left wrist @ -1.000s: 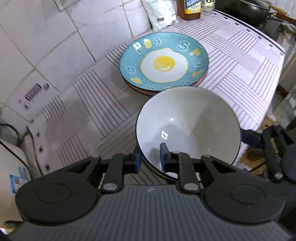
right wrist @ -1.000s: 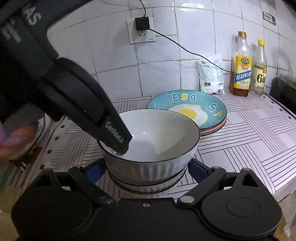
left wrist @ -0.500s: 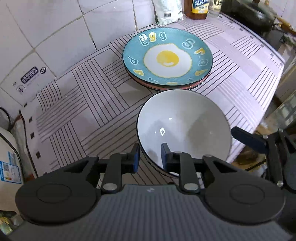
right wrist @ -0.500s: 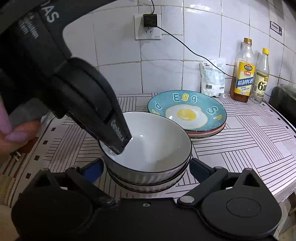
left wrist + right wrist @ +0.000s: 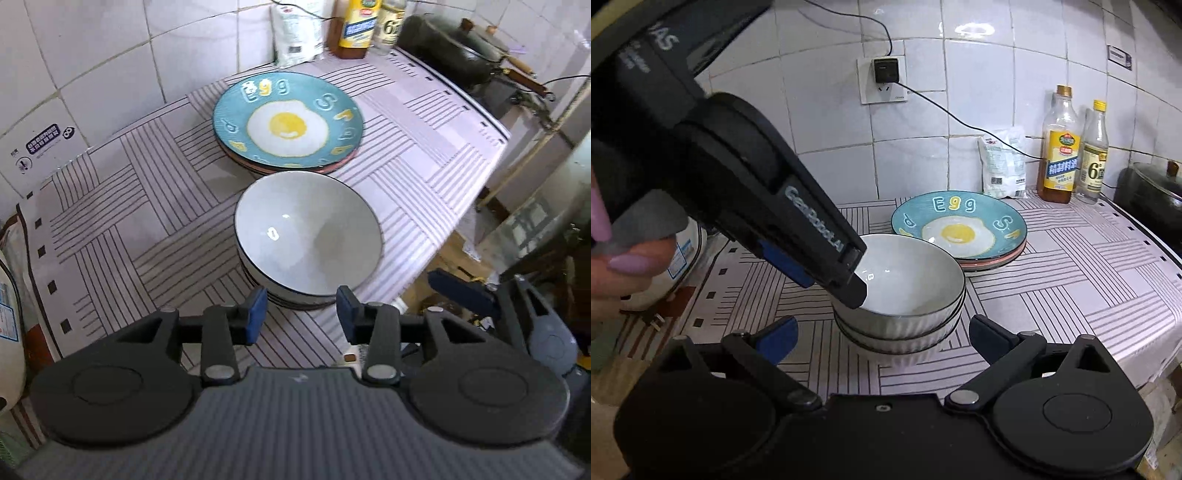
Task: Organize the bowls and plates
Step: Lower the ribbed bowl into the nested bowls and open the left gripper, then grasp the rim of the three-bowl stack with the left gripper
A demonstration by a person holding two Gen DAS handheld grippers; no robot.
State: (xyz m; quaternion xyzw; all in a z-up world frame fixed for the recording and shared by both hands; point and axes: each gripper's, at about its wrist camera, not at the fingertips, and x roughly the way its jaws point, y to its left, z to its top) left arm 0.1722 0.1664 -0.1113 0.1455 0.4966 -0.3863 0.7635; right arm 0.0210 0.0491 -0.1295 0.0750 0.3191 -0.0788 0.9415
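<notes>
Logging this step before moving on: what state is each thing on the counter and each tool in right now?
Top bowl: empty, nested in the bowl stack, released.
Bowl stack: upright on the counter.
Egg plate: face up, topping the plate stack.
Left tool: jaws just opened, nothing between them.
Right tool: open, apart from the bowls.
Oil bottle: upright, capped.
Wall plug: plugged in.

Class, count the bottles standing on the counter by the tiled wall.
2: the yellow-labelled oil bottle and, right of it, the clear bottle, both behind the egg plate. Others may be hidden.
</notes>
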